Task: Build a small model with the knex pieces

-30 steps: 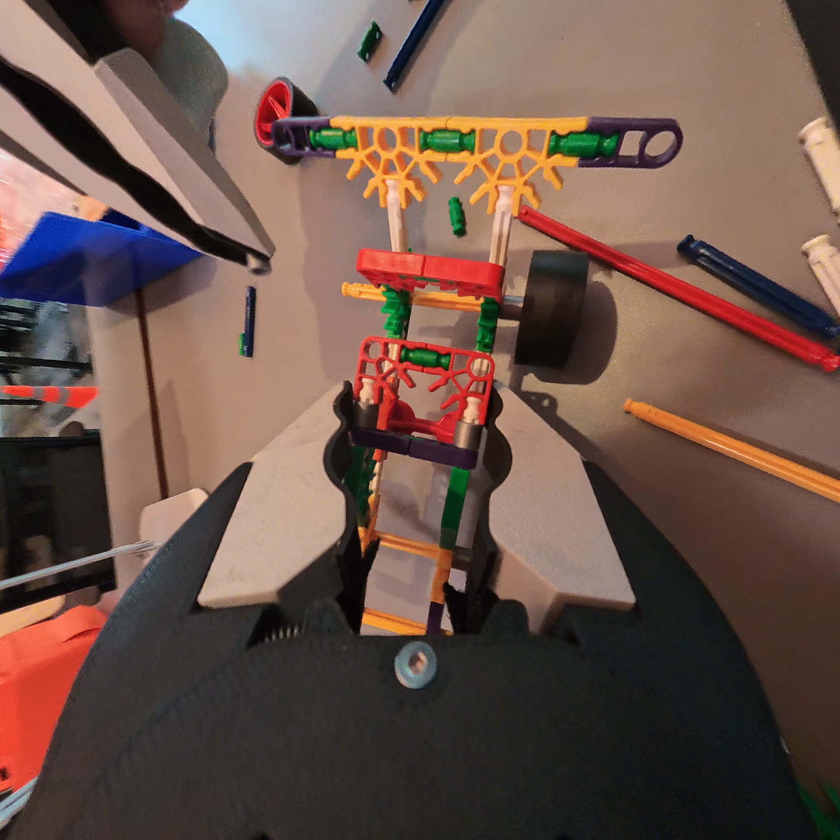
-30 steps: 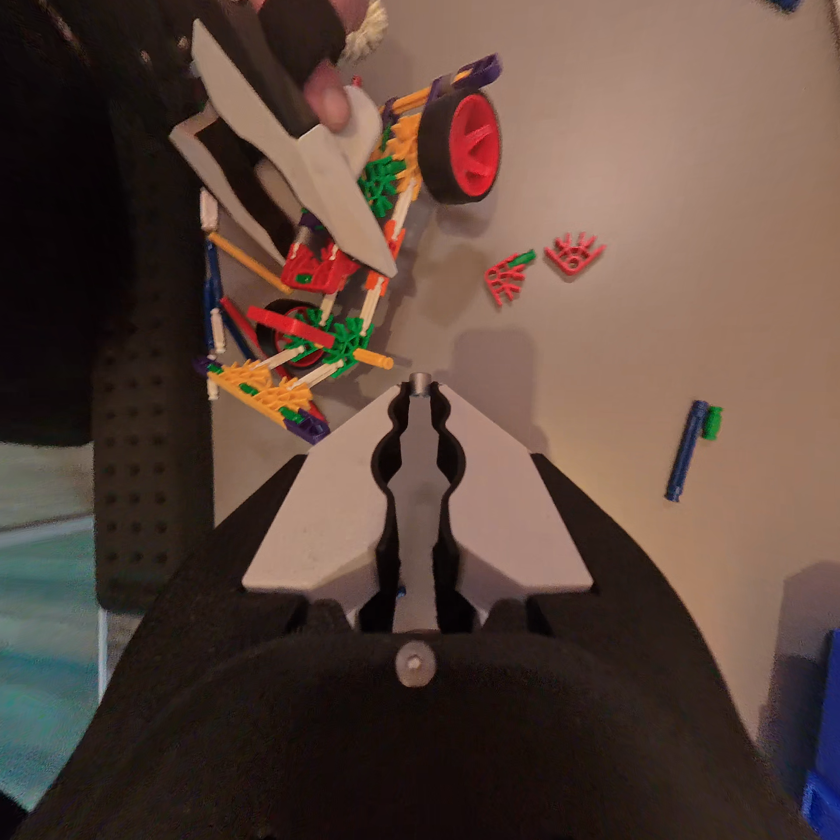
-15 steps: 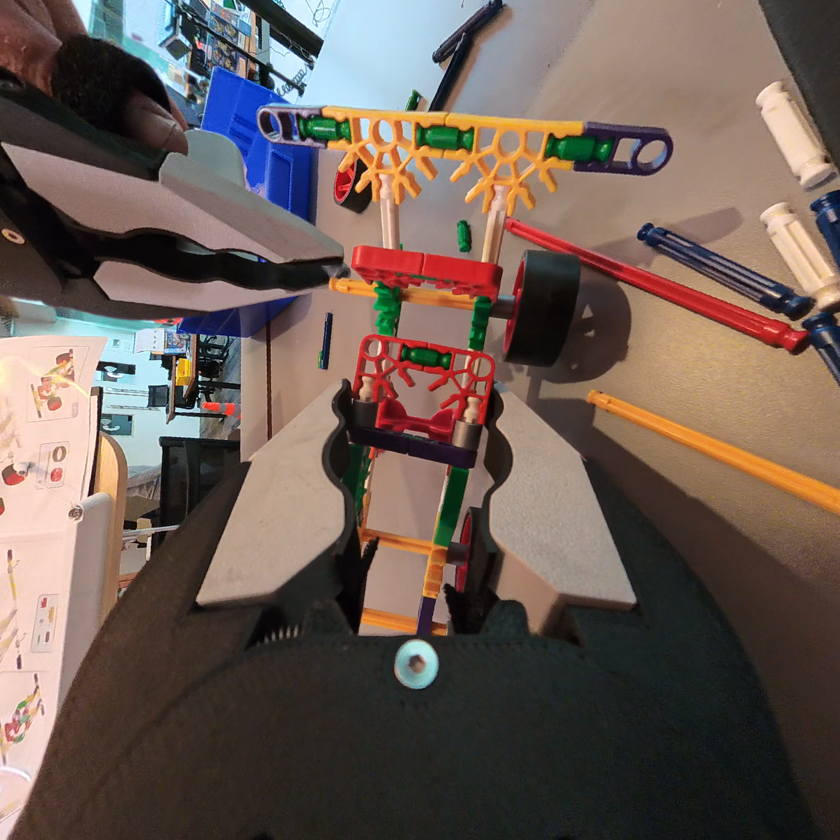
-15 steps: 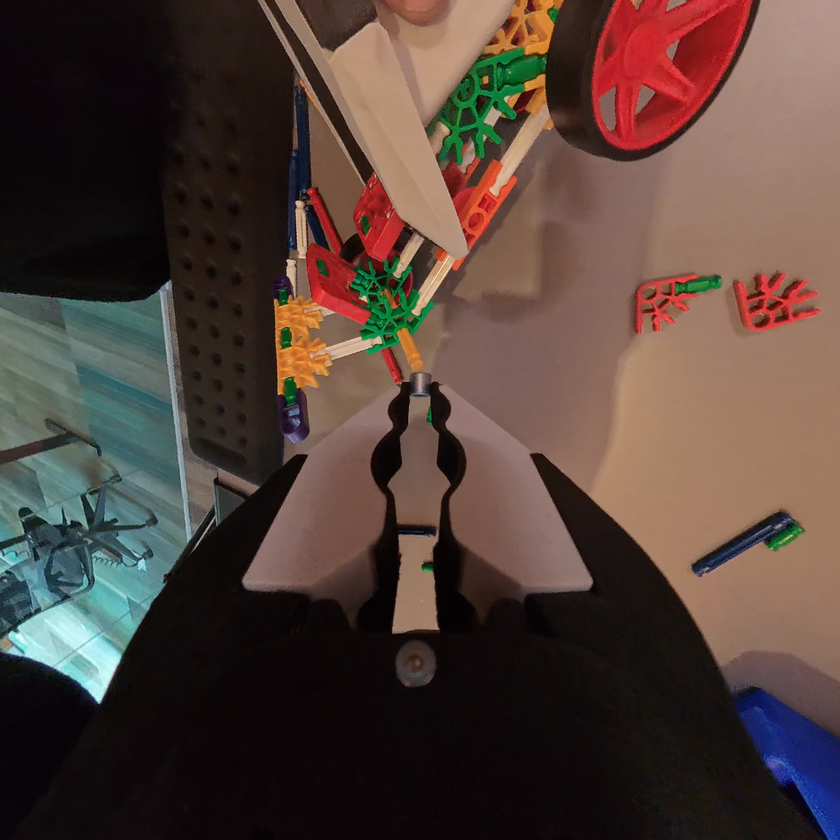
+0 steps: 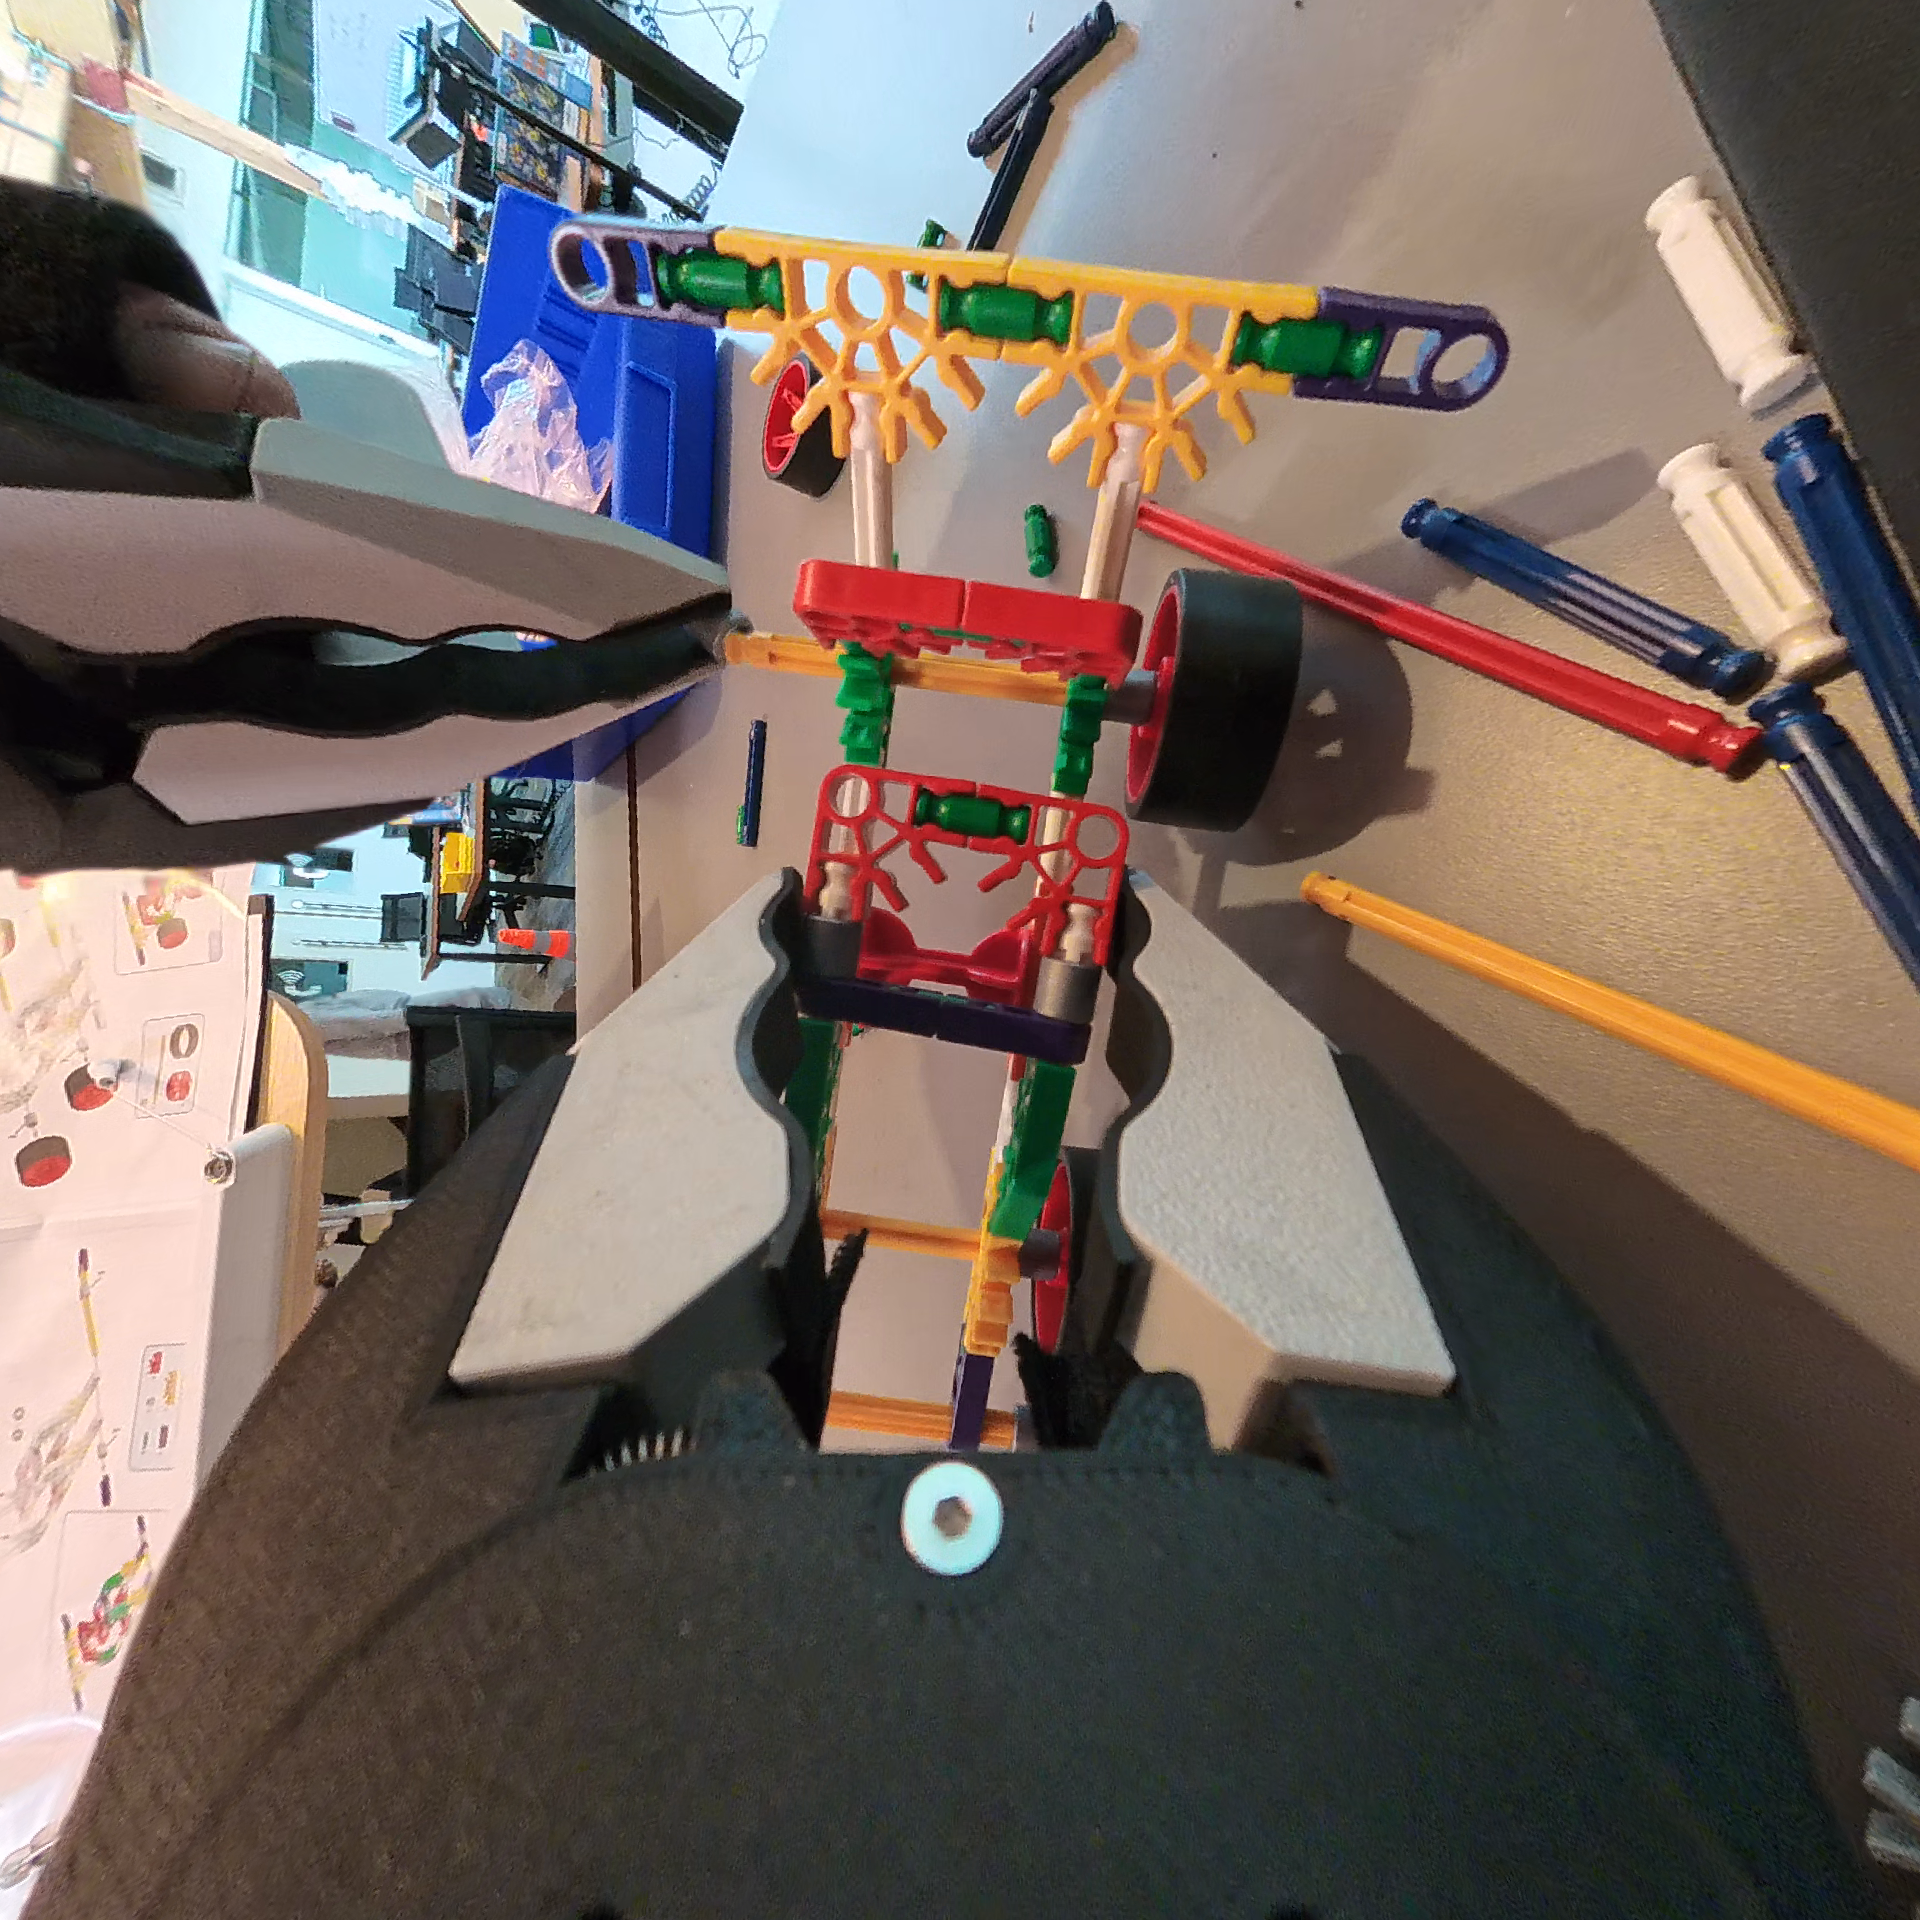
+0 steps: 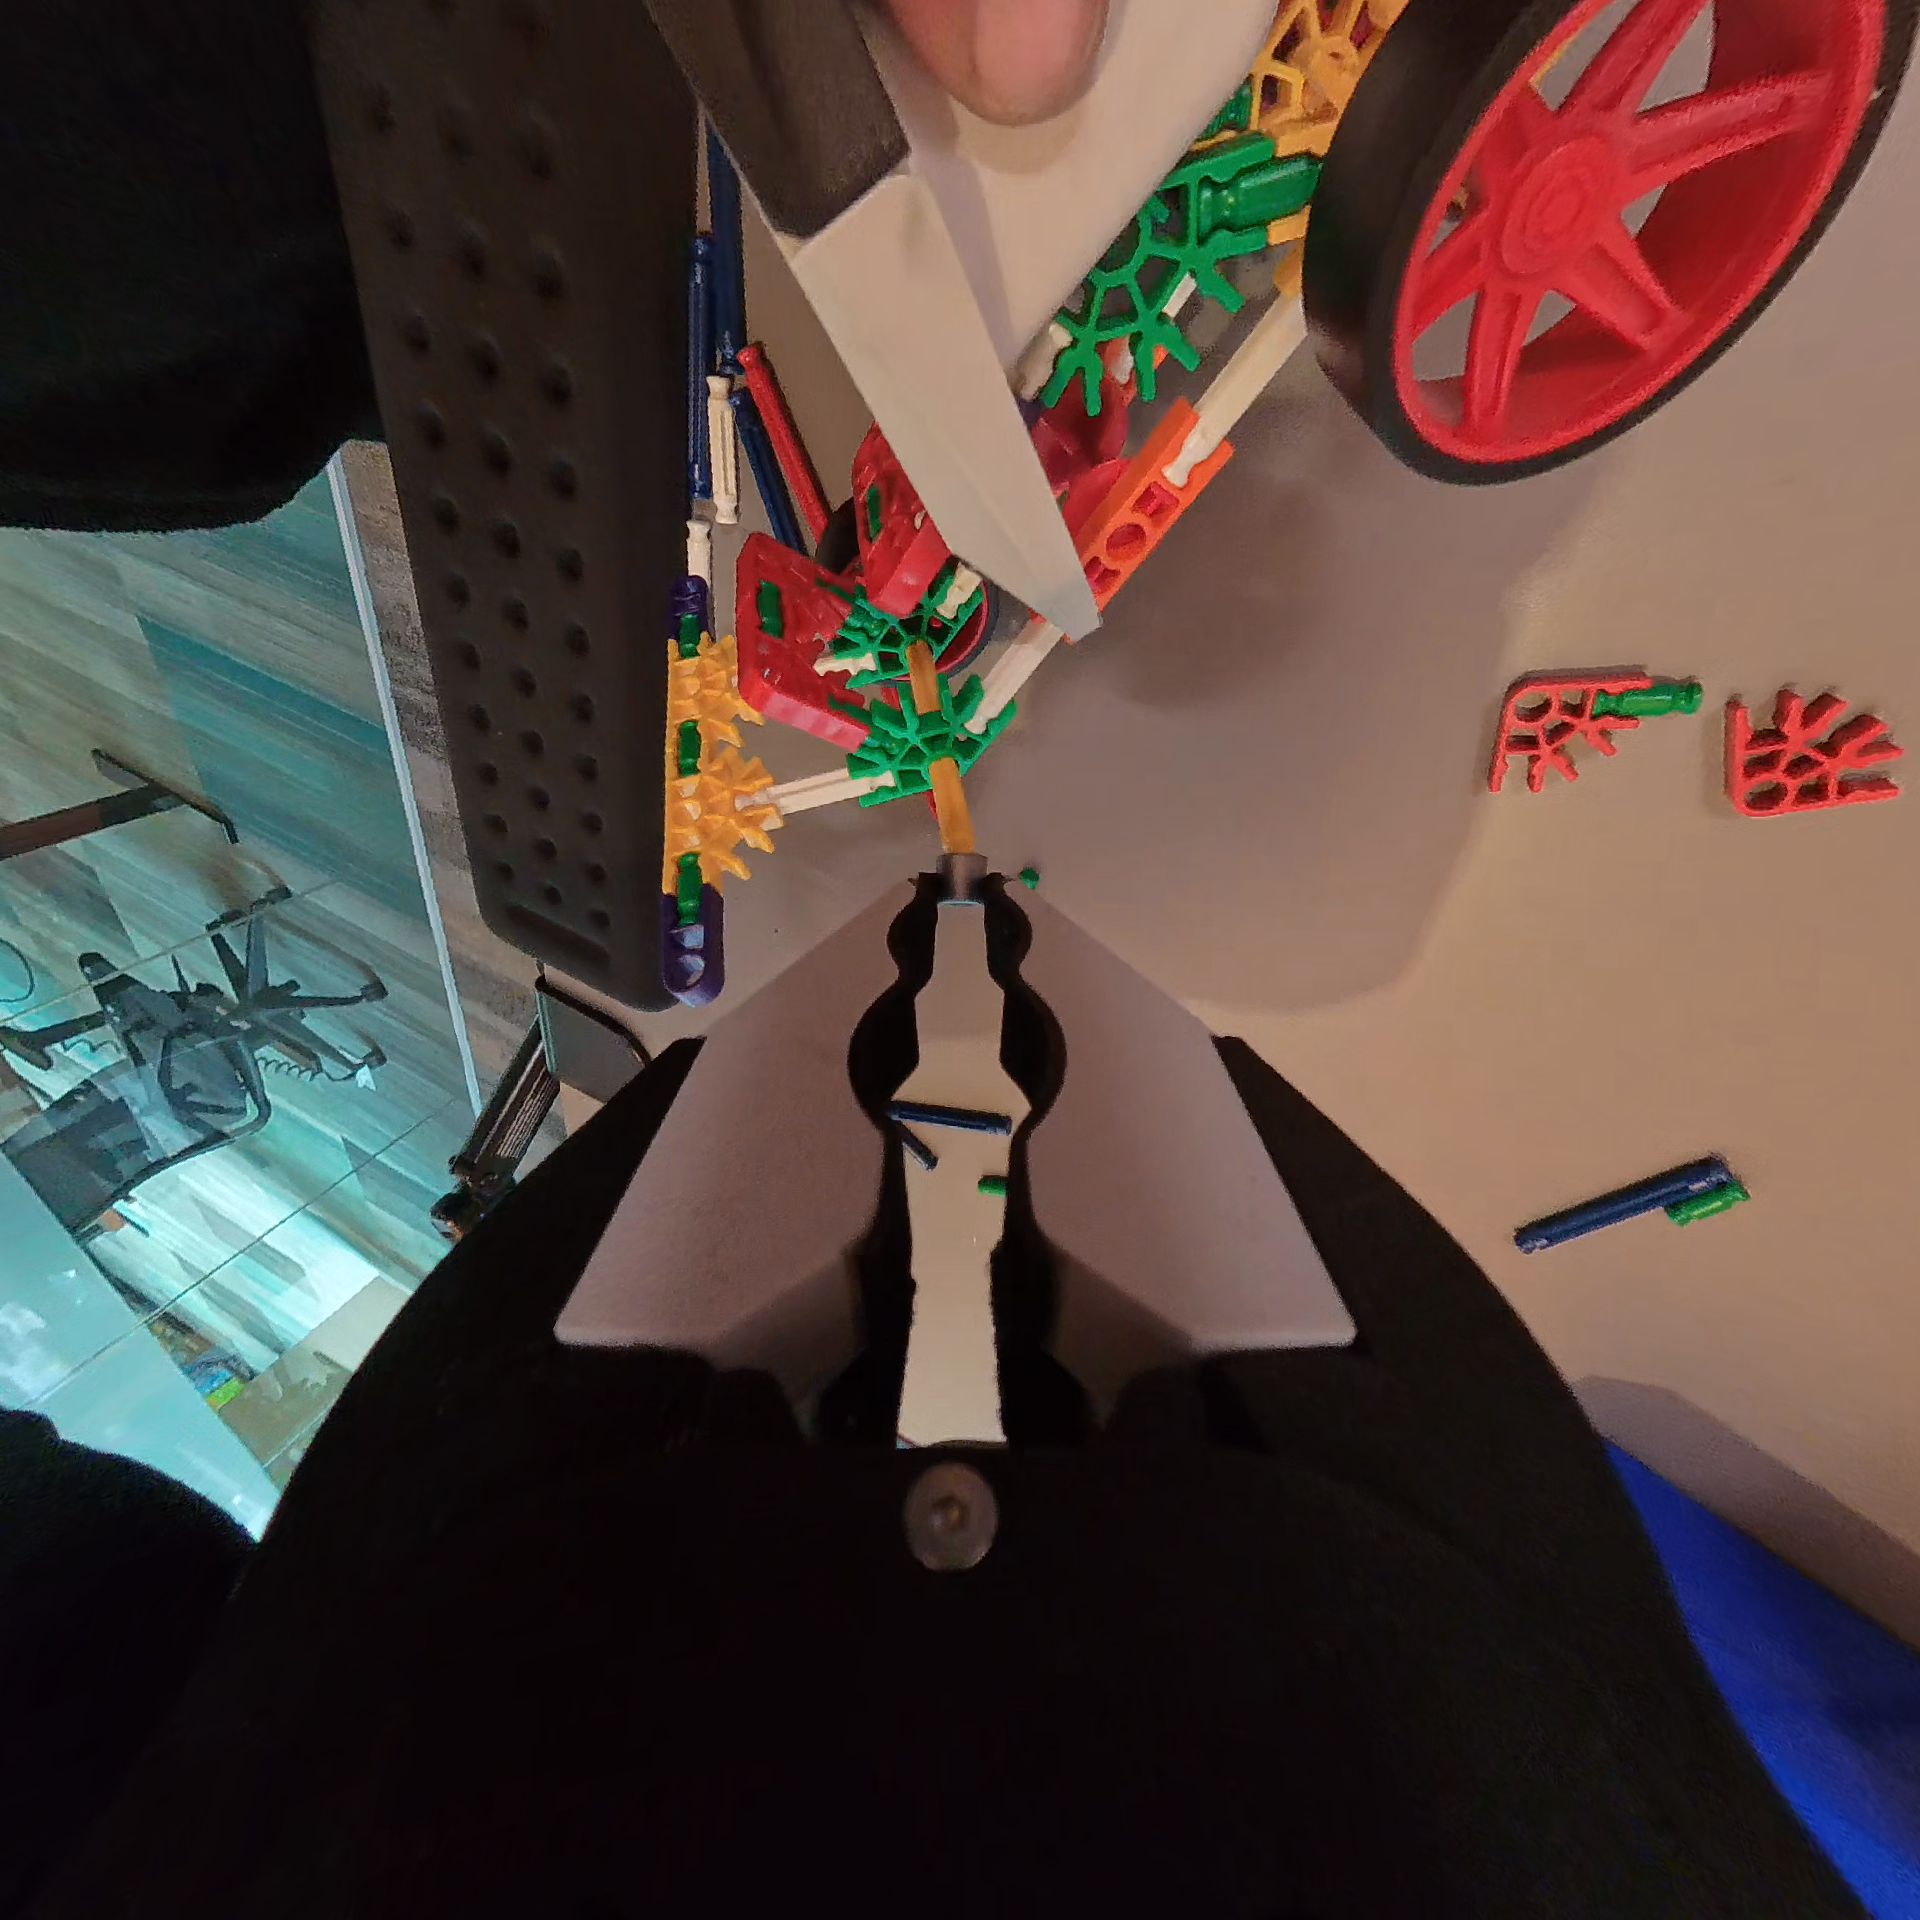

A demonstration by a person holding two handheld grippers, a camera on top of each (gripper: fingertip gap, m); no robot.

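In the left wrist view, the left tongs (image 5: 954, 940) hold a toy car frame (image 5: 966, 665) made of coloured plastic rods and connectors. The two grey fingers (image 5: 665, 1122) press on the sides of its red and purple middle part, so the frame stands between them, lifted above the grey tabletop (image 5: 1558, 831). A black wheel with a red hub (image 5: 1210, 712) sits on the right end of the frame's orange axle (image 5: 790, 655). The right tongs (image 5: 717, 629) come from the left, and their tip meets the left end of this axle. On the tabletop to the right lie a red rod (image 5: 1455, 634), a long orange rod (image 5: 1610, 1023), some blue rods (image 5: 1579, 597) and white rods (image 5: 1725, 301). A blue bin (image 5: 644, 395) stands behind.

In the right wrist view, the right tongs (image 6: 961, 878) are almost closed and pinch a small grey piece (image 6: 961, 871) at their tip. This piece is at the end of the orange axle (image 6: 951, 805), which passes through green connectors (image 6: 914, 738). Whether it is already on the axle, I cannot tell. Above, the other tongs' grey finger (image 6: 966, 364) covers part of the frame, and a big wheel with red spokes (image 6: 1600, 218) is at the upper right. Two red connectors (image 6: 1808, 753) and a short blue rod (image 6: 1621, 1205) lie apart on the tabletop.
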